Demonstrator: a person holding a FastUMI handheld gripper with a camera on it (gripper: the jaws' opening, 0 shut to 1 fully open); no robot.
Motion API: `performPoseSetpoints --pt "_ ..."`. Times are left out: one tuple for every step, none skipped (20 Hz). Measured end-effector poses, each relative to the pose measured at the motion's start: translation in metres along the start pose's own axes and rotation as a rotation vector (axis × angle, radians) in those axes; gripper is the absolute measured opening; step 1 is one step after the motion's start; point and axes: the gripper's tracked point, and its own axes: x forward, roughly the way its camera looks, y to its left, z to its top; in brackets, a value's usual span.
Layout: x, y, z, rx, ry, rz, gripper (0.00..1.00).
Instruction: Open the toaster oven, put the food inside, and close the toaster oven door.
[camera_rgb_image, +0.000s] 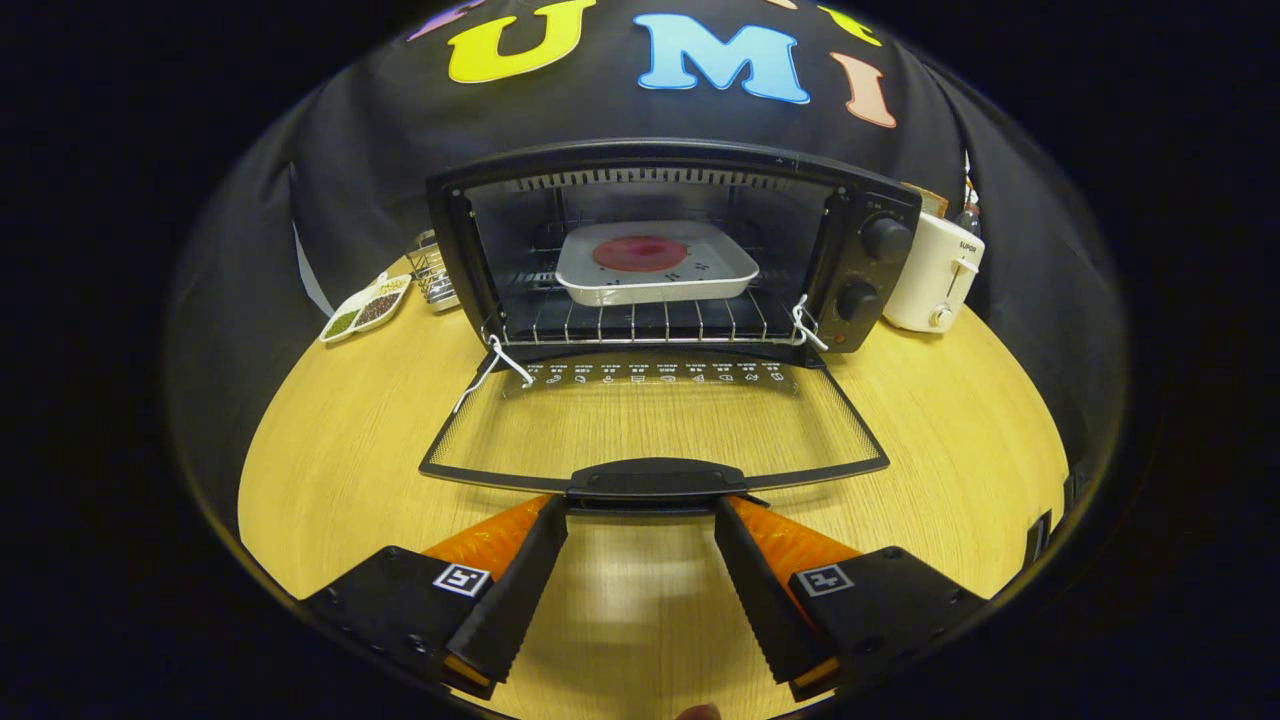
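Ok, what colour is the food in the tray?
Red, a round patch in the white tray, seen in the gripper view.

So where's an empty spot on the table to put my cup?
Bare wood lies on both sides of the open oven door, and between the open gripper fingers. It is crowded beside the toaster oven: a seed dish and rack one side, a white toaster the other.

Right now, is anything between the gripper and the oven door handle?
Nothing visible. The open gripper has its fingertips at the door handle, one either side. The tray with the food already sits inside the oven.
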Motion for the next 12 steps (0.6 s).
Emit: performPoseSetpoints --pt "-0.003 0.0 0.002 0.0 -0.009 -0.001 0.95" --pt "-0.005 0.001 0.005 0.002 -0.016 -0.001 0.95" --pt "-0.008 0.001 0.008 0.005 -0.018 0.001 0.95" --pt "-0.01 0.002 0.01 0.009 -0.019 0.003 0.95" --pt "-0.013 0.002 0.013 0.012 -0.022 0.005 0.95" --pt "-0.014 0.002 0.017 0.017 -0.029 0.005 0.95" --pt "-0.017 0.002 0.022 0.016 -0.041 0.003 0.95" --pt "-0.02 0.002 0.027 0.014 -0.052 0.002 0.95" --pt "-0.022 0.002 0.032 0.016 -0.058 0.0 0.95" --pt "-0.022 0.001 0.035 0.018 -0.066 -0.002 0.95" --pt "-0.022 0.001 0.039 0.019 -0.072 -0.003 0.95" --pt "-0.02 0.001 0.044 0.019 -0.078 -0.003 0.95"
